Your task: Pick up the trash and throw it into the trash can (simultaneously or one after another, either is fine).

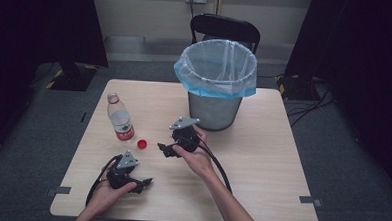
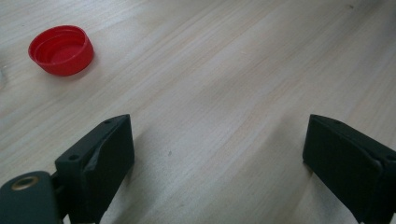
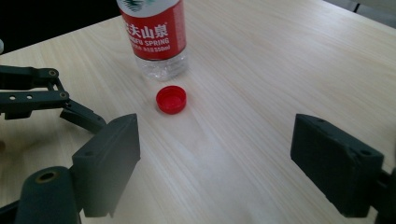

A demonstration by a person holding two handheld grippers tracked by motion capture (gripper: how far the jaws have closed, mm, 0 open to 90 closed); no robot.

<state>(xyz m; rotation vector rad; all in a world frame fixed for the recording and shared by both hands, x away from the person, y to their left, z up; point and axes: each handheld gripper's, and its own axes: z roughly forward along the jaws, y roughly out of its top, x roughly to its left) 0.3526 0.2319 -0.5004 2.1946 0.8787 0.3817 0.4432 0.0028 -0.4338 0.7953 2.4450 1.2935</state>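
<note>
- The wooden table (image 1: 262, 158) is carrying everything, and the step in hand is looking like a pickup of the loose cap, so any approach should be running low and level over the bare wood.
- The lined waste bin (image 1: 216, 84) is standing at the far middle, probably the drop-off; I am judging that, not seeing it.
- The water bottle (image 1: 120, 118) is standing upright on the left, uncapped, red label facing the near side.
- The right gripper (image 1: 168, 150) is hovering just right of the cap, jaws spread wide and holding nothing; it should be centring both jaws around the cap before closing.
- The left gripper (image 1: 144, 182) is resting near the front edge, jaws wide, empty.
- The red bottle cap (image 3: 171, 99) is lying open side up, just near-right of the bottle, apart from it.
</note>
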